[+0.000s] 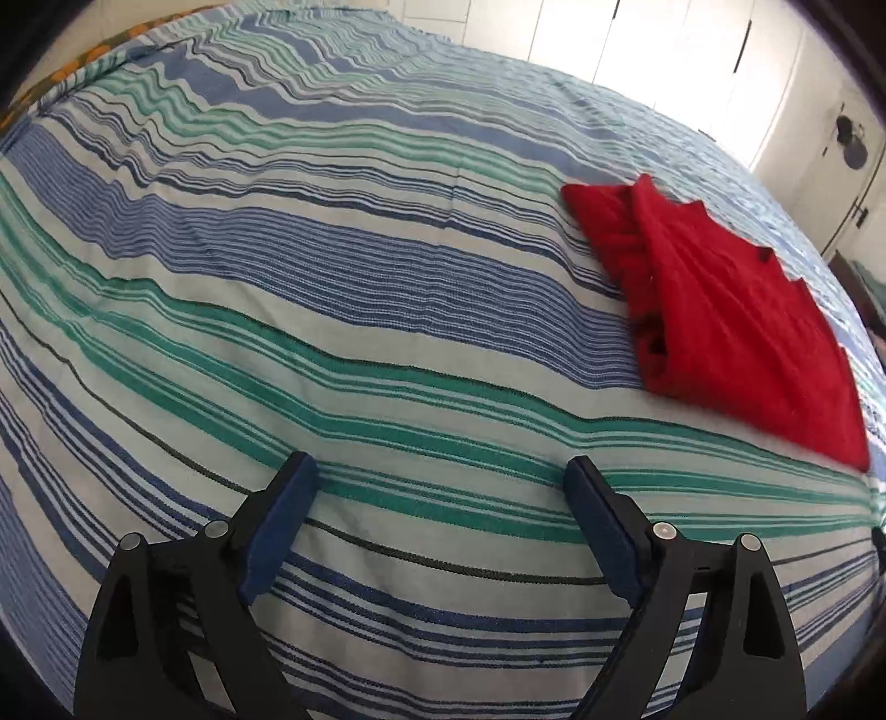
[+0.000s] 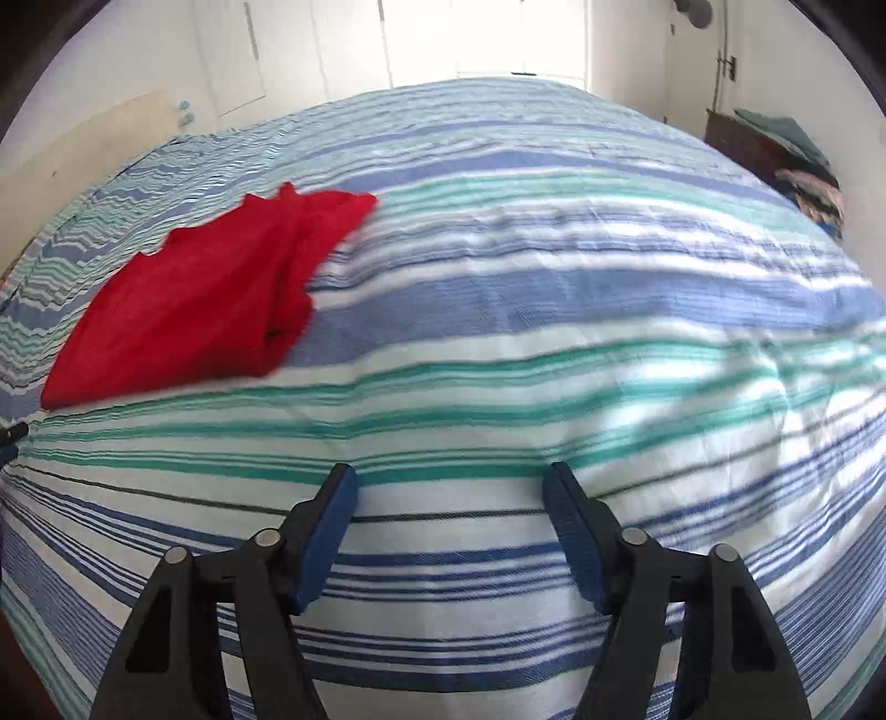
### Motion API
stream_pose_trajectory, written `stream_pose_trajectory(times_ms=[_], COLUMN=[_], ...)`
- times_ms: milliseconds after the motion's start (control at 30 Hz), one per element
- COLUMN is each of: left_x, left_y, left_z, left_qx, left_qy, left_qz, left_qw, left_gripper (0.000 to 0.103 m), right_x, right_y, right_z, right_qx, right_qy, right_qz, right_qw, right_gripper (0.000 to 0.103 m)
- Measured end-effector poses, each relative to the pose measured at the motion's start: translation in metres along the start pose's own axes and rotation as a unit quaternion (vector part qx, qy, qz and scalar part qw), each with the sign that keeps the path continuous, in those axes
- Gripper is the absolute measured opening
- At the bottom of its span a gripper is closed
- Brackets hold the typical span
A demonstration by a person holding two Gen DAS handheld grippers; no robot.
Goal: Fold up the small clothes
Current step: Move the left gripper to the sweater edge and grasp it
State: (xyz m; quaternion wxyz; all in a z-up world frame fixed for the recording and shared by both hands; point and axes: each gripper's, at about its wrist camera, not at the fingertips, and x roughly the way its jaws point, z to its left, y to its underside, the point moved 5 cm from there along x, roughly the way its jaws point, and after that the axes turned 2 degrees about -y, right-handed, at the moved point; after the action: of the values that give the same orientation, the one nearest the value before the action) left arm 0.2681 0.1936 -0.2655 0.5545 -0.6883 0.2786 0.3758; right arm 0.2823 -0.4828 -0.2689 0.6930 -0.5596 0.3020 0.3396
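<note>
A small red garment (image 1: 725, 321) lies folded lengthwise on the striped bedspread (image 1: 332, 310), to the right in the left wrist view. It also shows in the right wrist view (image 2: 199, 304), to the upper left. My left gripper (image 1: 440, 471) is open and empty, above the bedspread, left of and nearer than the garment. My right gripper (image 2: 449, 479) is open and empty, above the bedspread, right of and nearer than the garment. Neither gripper touches the garment.
The bedspread (image 2: 554, 299) with blue, green and white stripes covers the whole bed. White cupboard doors (image 2: 310, 50) stand behind the bed. A pile of folded clothes (image 2: 797, 166) sits at the far right past the bed's edge.
</note>
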Motion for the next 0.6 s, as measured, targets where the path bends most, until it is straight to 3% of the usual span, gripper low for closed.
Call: stream_pose_trajectory(times_ms=[67,167,600], left_x=[0.001,0.005,0.006], left_y=[0.0,0.0,0.002], left_z=[0.0,-0.004,-0.006], left_qx=[0.002,0.005,0.006], left_qy=[0.005,0.009,0.013], left_qz=[0.004,0.001,-0.007], left_qw=[1.0,0.9999,0.9999], left_gripper=[0.1,0.102,0.102], right_x=[-0.001,0.008,0.015], right_y=[0.001,0.001,0.004], right_z=[-0.006,0.01,0.008], right_qx=[0.01,-0.027,-0.025], right_qy=[-0.028,-0.013,-0.017], right_qz=[-0.012,0.0,-0.014], right_qw=[0.999,1.0,0.999], right_gripper=[0.09,0.103,0.103])
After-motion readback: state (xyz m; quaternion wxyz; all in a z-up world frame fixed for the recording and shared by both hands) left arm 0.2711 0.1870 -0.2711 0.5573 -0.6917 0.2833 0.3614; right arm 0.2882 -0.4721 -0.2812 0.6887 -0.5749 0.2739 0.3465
